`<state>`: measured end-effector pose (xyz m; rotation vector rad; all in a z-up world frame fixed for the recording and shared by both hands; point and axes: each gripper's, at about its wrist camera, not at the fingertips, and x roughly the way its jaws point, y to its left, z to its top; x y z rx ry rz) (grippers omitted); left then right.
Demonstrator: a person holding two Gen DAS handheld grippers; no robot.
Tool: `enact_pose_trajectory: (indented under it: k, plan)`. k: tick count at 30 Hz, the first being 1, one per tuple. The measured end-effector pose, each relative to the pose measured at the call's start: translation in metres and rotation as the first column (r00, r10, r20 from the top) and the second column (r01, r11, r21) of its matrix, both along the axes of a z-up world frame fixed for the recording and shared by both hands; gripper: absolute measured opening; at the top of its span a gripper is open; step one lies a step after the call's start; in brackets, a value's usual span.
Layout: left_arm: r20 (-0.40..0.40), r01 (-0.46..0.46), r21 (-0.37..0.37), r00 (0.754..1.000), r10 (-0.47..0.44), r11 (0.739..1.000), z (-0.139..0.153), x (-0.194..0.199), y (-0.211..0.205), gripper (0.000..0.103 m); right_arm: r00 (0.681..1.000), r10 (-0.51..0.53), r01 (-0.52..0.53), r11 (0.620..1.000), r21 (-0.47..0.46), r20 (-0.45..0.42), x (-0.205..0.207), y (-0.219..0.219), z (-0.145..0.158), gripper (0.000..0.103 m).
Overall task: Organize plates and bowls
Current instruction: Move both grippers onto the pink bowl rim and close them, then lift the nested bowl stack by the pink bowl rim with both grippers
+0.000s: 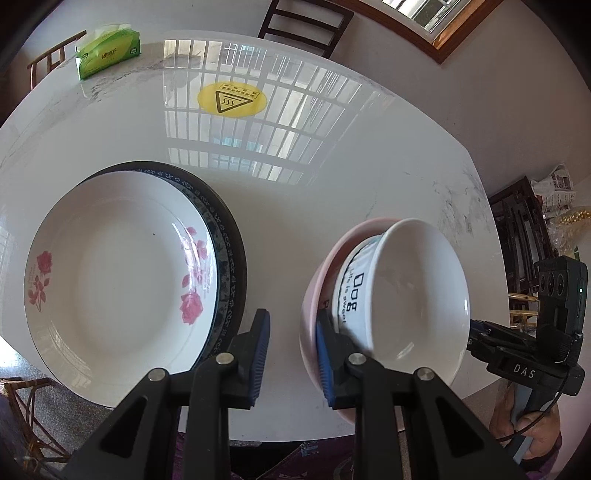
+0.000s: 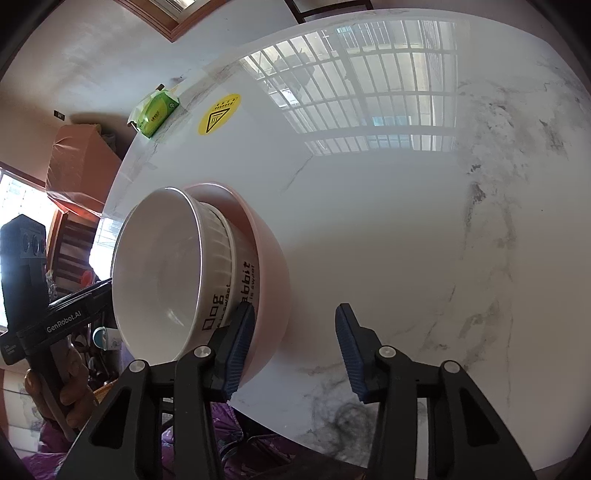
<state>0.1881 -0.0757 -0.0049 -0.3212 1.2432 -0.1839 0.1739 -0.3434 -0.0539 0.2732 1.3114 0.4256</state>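
A white plate with pink roses lies on a dark blue-patterned plate at the left of the white table. A stack of bowls stands at the right: a plain white bowl on top, a white bowl with black lettering under it, a pink bowl at the bottom. My left gripper is open between the plates and the bowls. In the right wrist view the bowl stack is at the left. My right gripper is open beside the pink bowl.
A green tissue pack lies at the table's far left, also visible in the right wrist view. A yellow hot-surface sticker marks the table's middle. Dark wooden chairs stand behind the table. The table's front edge is close to both grippers.
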Motion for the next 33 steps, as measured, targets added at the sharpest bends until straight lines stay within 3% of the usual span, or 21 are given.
enact_pose_trajectory:
  k: [7,11,23,33]
  plan:
    - [0.028,0.026,0.023,0.999,-0.027,0.999,0.003,-0.002,-0.013,0.006,0.999,0.024,-0.023,0.999,-0.022,0.027,-0.003,0.014,0.01,0.015]
    - [0.03,0.043,-0.014,0.999,-0.043,0.999,0.001,-0.001,-0.01,0.007,1.0,0.014,-0.013,1.0,-0.016,0.028,-0.002,0.015,0.01,0.016]
    - [0.087,0.056,0.02,0.995,-0.057,0.998,0.003,-0.006,-0.016,0.006,0.999,0.0,0.001,1.0,-0.026,0.053,-0.003,0.017,0.011,0.017]
    - [0.082,0.042,0.019,0.996,-0.044,0.999,0.002,-0.004,-0.015,0.006,0.999,-0.01,0.01,1.0,0.003,0.052,-0.001,0.015,0.012,0.018]
